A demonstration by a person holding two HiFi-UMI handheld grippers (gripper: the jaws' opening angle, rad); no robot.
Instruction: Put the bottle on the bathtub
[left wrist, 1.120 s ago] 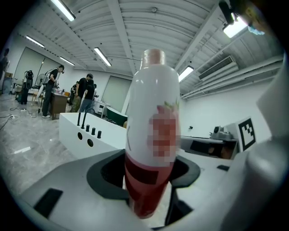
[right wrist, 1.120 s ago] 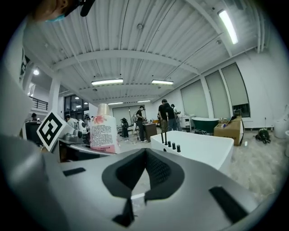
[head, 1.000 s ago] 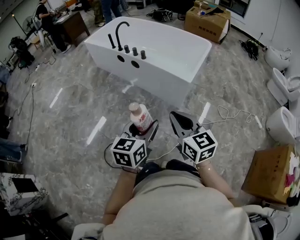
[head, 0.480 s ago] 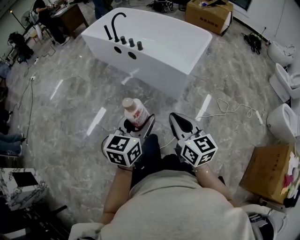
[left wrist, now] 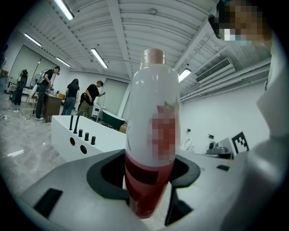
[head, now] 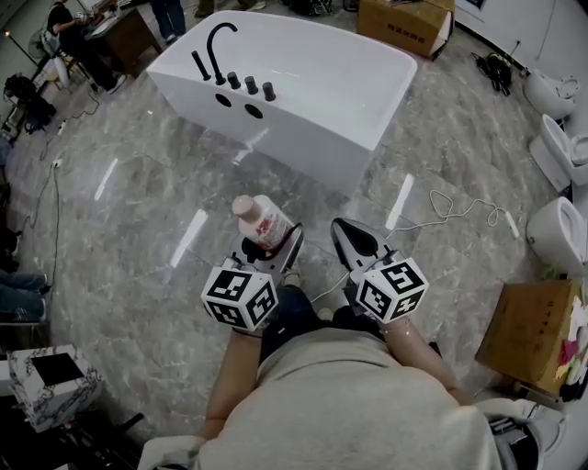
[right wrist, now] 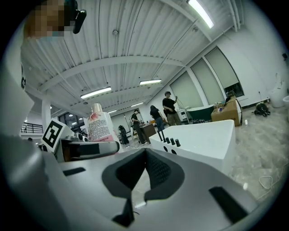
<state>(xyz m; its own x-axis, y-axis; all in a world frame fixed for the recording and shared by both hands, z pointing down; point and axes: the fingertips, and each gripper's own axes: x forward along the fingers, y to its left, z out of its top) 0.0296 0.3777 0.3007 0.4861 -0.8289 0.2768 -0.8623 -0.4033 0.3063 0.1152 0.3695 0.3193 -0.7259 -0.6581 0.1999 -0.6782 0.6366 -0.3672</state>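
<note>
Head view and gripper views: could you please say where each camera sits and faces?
Head view: on the person's head, facing steeply down at left gripper, right gripper, forearms, torso, bathtub.
Left gripper view: on the left gripper, along jaws clamping the bottle, bathtub beyond.
Right gripper view: on the right gripper, along shut empty jaws.
Both gripper views share bottle and bathtub.

In the head view, the base of the bottle (head: 261, 220) is hidden between the jaws of the left gripper (head: 269, 248). In the right gripper view that gripper covers its lower half. The top edge cuts off the cardboard box (head: 404, 23).
</note>
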